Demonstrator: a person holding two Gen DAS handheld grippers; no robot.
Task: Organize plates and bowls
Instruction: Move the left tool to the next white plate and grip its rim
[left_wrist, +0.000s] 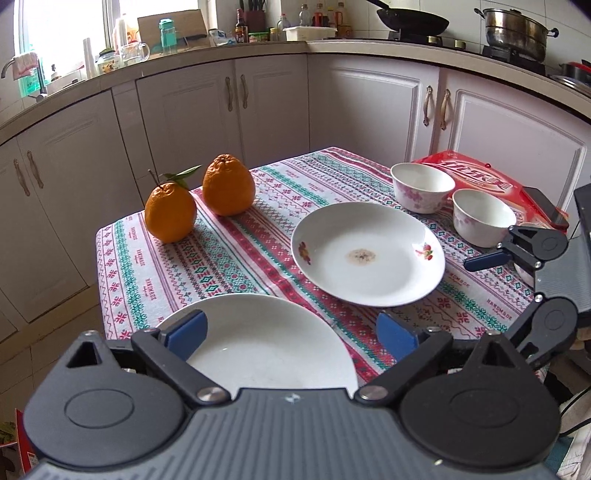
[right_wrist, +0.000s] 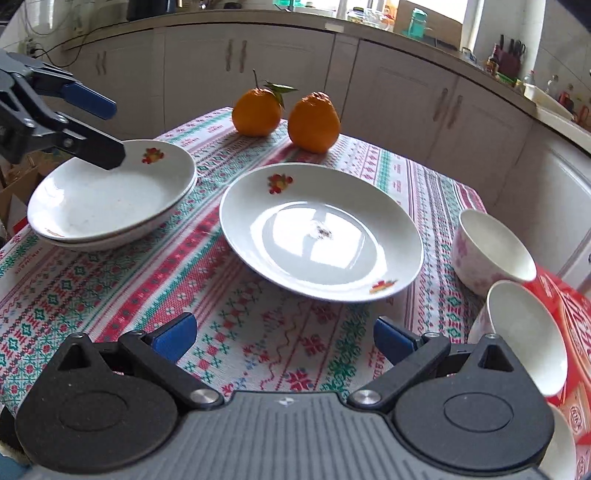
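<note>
Left gripper (left_wrist: 291, 334), jaws spread, above stacked plates (right_wrist: 110, 199); right gripper (right_wrist: 284, 338), released, faces single plate (right_wrist: 321, 232). Tablecloth (right_wrist: 122, 295) reads "HANDMADE".

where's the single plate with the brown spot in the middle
The spotted plate sits mid-table on the tablecloth: stacked plates to its left in the right wrist view, two oranges behind, two bowls right.

Glossy ceramic plate (right_wrist: 321, 232) on woven tablecloth (right_wrist: 147, 295).
</note>
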